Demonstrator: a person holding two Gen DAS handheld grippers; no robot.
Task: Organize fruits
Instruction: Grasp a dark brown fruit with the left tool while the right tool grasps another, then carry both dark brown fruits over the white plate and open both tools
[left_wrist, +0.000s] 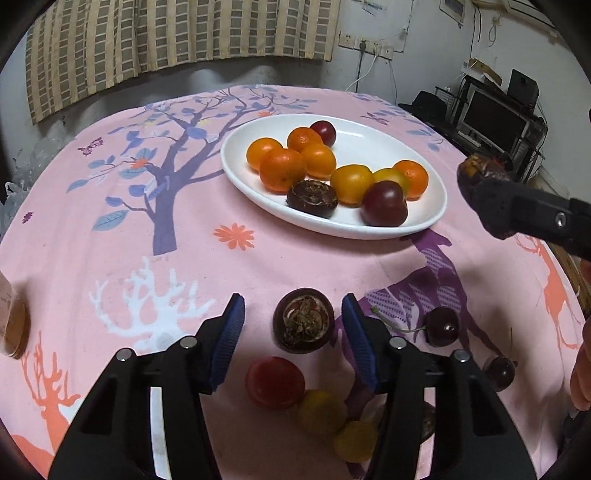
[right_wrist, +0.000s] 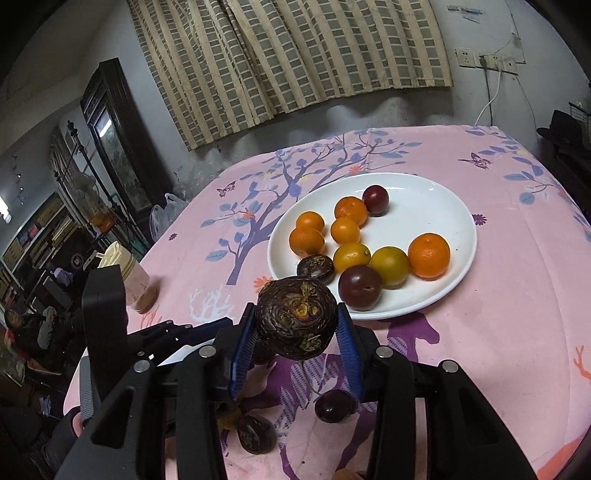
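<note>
A white oval plate (left_wrist: 369, 142) (right_wrist: 436, 199) holds several oranges, yellow fruits, two dark plums and one dark brown water chestnut (left_wrist: 312, 198) (right_wrist: 316, 268). My left gripper (left_wrist: 293, 325) is open around a second water chestnut (left_wrist: 303, 320) lying on the pink cloth; the blue pads stand apart from it. My right gripper (right_wrist: 297, 328) is shut on a third water chestnut (right_wrist: 296, 322) (left_wrist: 476, 173), held above the cloth, short of the plate's near rim. A red tomato (left_wrist: 275, 382), yellow fruits (left_wrist: 321, 410) and cherries (left_wrist: 441, 326) (right_wrist: 332, 406) lie near the front.
A jar (right_wrist: 138, 280) with brown contents stands at the table's left edge, partly seen in the left wrist view (left_wrist: 11, 325). The left gripper's body (right_wrist: 110, 317) shows at the left of the right wrist view. A cabinet, shelves and a monitor stand beyond the table.
</note>
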